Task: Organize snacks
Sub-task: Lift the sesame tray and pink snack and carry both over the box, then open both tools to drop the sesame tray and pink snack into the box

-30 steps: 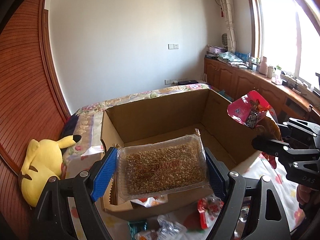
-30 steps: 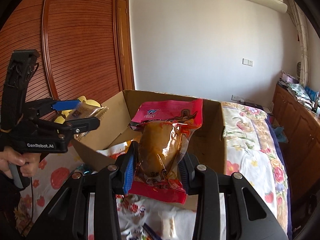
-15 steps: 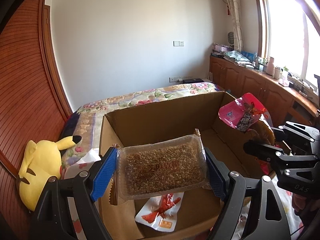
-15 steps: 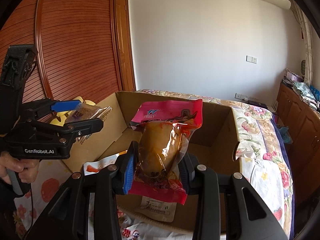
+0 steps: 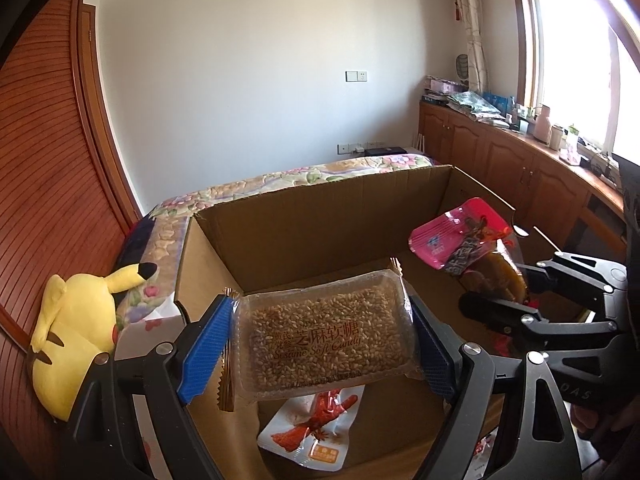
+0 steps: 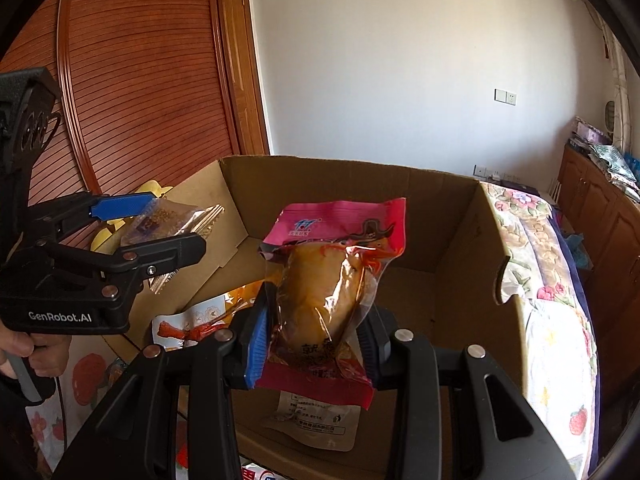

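My left gripper [image 5: 320, 320] is shut on a clear pack of sesame soft candy [image 5: 324, 340], held flat above the near part of an open cardboard box [image 5: 320, 216]. My right gripper [image 6: 316, 320] is shut on a pink pouch with a brown piece of food inside [image 6: 332, 280], upright over the same box [image 6: 440, 220]. In the left wrist view the right gripper [image 5: 500, 300] and its pouch [image 5: 460, 236] hang at the box's right side. The right wrist view shows the left gripper [image 6: 152, 224] with the candy pack [image 6: 168, 220] at the left wall. A hand grips each handle.
Two flat pouches lie on the box floor: a white one with a red picture [image 5: 316, 428] and a white one label-up [image 6: 316, 420]. A yellow plush toy [image 5: 76, 332] sits left of the box. The floral bed cover [image 6: 552, 300] runs right; wooden cabinets [image 5: 500, 152] line the window wall.
Both grippers have moved forward from the box's front edge to over its inside, still holding their packs. The loose snacks in front of the box have left the left wrist view.
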